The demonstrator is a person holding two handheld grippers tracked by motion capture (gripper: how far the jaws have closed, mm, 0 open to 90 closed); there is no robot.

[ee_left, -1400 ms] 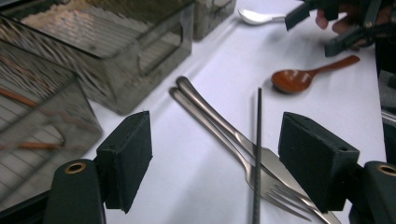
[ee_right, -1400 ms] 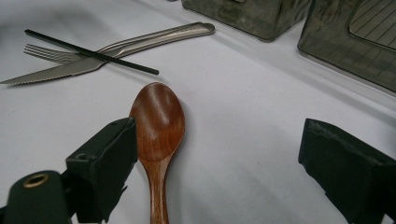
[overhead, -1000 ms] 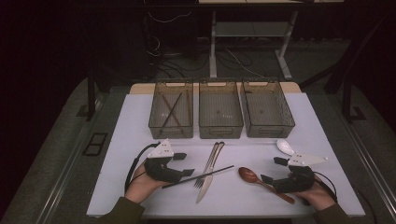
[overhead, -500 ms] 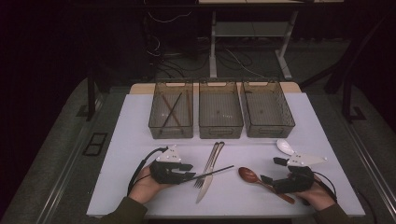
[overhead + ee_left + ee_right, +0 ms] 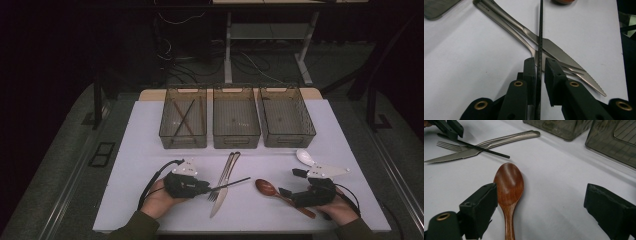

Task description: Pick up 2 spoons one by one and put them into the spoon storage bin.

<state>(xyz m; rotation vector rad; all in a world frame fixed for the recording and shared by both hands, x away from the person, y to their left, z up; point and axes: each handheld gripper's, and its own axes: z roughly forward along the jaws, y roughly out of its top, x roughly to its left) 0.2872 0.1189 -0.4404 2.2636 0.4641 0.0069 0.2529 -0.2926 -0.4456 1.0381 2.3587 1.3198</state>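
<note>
Gripping a thin black chopstick (image 5: pixel 539 37) between nearly closed jaws, the left hand-held gripper (image 5: pixel 206 188) lies near on the white tabletop (image 5: pixel 135 145). The chopstick crosses a fork (image 5: pixel 509 23) and a knife (image 5: pixel 564 53). At right, the right hand-held gripper (image 5: pixel 541 205) stands wide open, empty, around a wooden spoon (image 5: pixel 509 185). Far off stand three bins (image 5: pixel 236 117); the left bin (image 5: pixel 183 116) holds dark sticks. No writing is readable.

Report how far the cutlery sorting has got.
Done: two chopsticks lie in the left bin. In hand: the left gripper closes around a black chopstick, with a slight gap on one side. Left: fork, knife, wooden spoon between the open right gripper's fingers, and white spoon.
</note>
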